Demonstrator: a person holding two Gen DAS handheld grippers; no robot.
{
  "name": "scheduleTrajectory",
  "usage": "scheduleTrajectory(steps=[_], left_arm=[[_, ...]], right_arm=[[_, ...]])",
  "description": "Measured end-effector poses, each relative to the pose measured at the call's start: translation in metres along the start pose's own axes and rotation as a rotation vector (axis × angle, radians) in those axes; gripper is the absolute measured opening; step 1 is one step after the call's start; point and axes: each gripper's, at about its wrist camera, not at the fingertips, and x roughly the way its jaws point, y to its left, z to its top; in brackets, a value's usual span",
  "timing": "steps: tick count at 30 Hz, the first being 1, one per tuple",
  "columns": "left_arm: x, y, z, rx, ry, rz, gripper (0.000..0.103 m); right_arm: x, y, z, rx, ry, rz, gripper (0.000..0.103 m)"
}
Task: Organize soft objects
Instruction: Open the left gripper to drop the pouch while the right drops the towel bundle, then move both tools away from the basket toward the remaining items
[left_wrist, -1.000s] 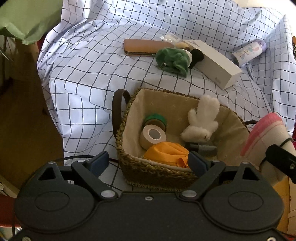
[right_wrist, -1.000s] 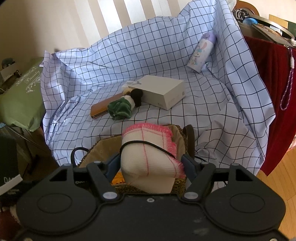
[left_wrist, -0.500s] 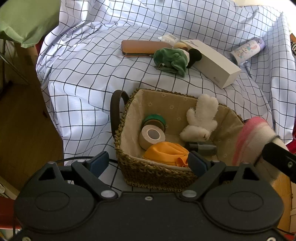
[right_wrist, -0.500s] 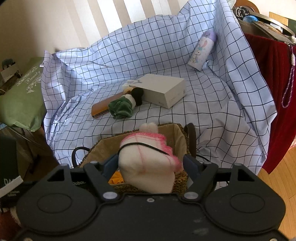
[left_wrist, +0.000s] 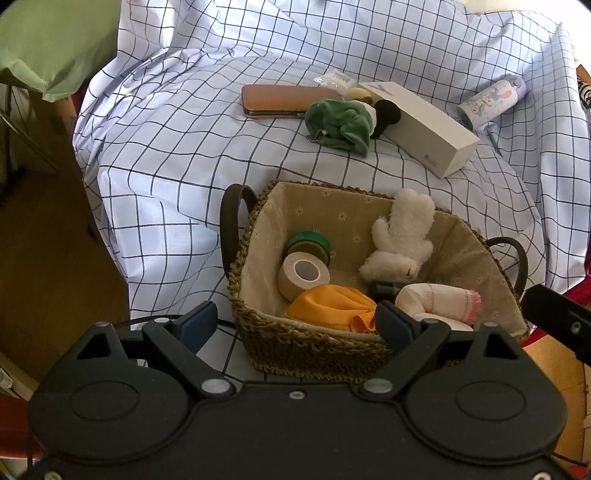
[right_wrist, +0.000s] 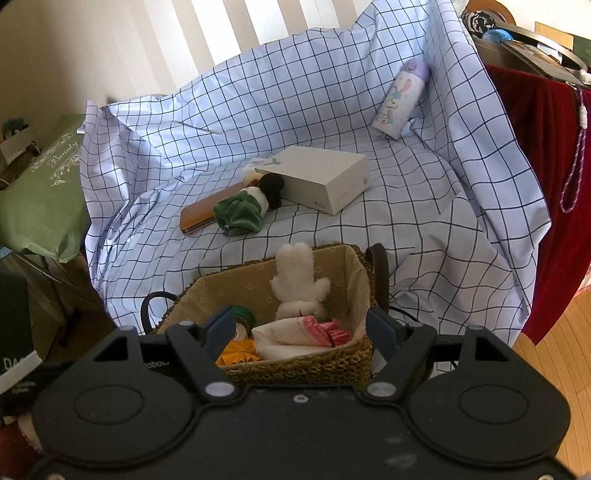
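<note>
I am holding right gripper (right_wrist: 301, 325) over basket (right_wrist: 295, 365), jaws just widening, rolled cloth (right_wrist: 295, 336) released inside. Green plush (right_wrist: 240, 212) lying at 11 o'clock, long axis crosswise; left gripper (left_wrist: 295, 325) gaping, empty.

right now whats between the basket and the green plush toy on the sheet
Nothing but bare checked sheet. The left wrist view shows it best: the green plush toy lies beyond the basket, with only cloth between them.
</note>
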Motion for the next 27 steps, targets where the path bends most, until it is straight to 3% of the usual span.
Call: scheduleTrajectory(steps=[27], left_arm=[[-0.017,-0.012,-0.002,0.085,-0.103,0.048,0.089]], right_arm=[[0.001,-0.003,-0.002,0.017,0.012,-0.007,0.081]])
